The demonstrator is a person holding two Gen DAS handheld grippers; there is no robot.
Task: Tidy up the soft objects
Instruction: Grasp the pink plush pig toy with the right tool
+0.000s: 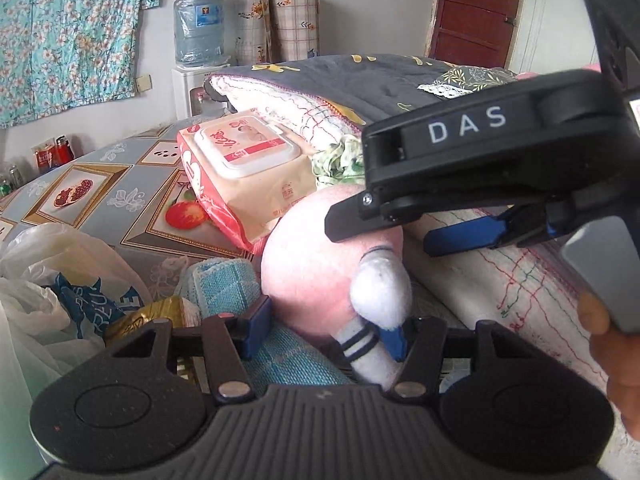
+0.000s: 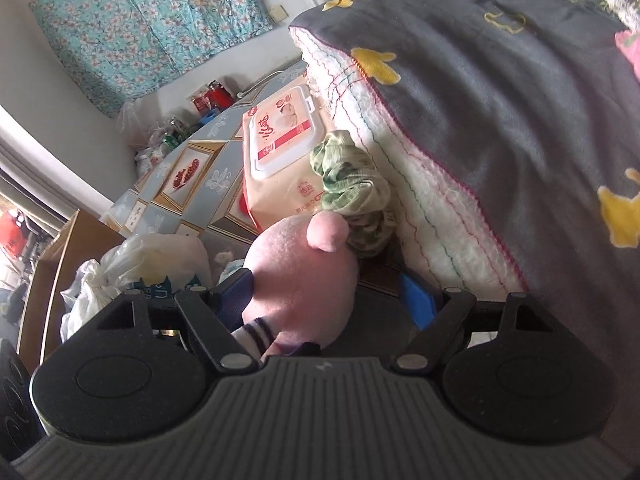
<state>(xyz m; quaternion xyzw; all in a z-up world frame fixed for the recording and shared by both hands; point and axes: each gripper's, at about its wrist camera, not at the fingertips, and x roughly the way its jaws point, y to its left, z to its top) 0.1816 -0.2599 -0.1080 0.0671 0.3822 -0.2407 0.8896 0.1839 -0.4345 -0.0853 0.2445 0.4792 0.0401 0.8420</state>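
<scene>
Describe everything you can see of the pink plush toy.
The pink plush toy is a round, fuzzy, soft-looking body with a small pink nub and a white limb ringed by two dark stripes. It lies on the patterned tabletop between a wipes pack and a folded quilt, against a green scrunchie. The left gripper straddles the white limb; the right gripper brackets the body, jaws open.

Soft daylight, mild haze, fisheye bending at edges, near parts blurred
</scene>
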